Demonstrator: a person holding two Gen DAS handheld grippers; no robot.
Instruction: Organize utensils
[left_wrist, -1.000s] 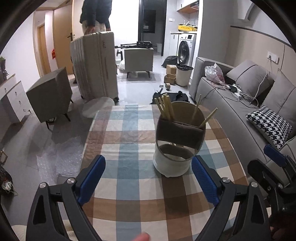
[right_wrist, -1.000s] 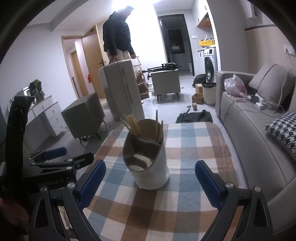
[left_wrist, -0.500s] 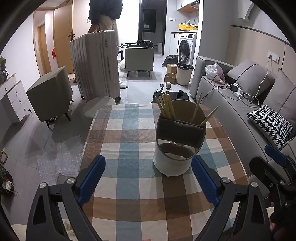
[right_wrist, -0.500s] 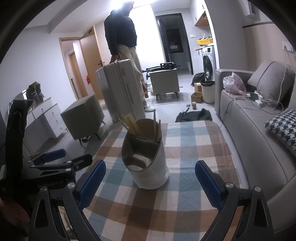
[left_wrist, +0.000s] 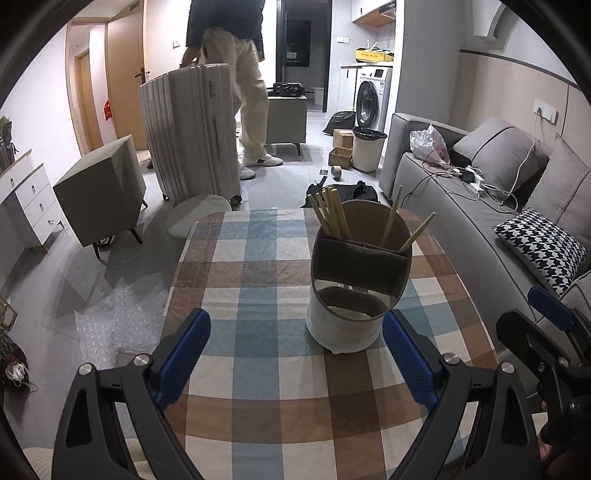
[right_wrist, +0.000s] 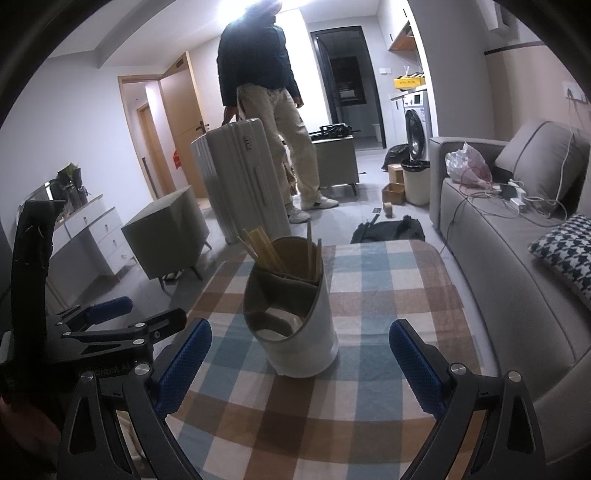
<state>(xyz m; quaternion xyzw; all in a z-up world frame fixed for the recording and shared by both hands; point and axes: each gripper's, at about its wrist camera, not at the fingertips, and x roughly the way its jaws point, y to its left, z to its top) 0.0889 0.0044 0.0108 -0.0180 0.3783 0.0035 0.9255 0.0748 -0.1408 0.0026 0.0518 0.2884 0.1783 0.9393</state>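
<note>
Left wrist view: left gripper (left_wrist: 295, 350) fingers spread, empty; utensil holder (left_wrist: 356, 291) ahead. Right gripper (right_wrist: 299, 354) likewise spread, empty, holder ahead.

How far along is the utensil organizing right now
Mostly done, it seems. Done: wooden chopsticks stand upright in the back compartments of the white utensil holder on the checkered tablecloth. In hand: nothing; the left gripper and right gripper are both open and empty, short of the holder. Left: no loose utensils show on the cloth; the holder's front compartment looks empty.
</note>
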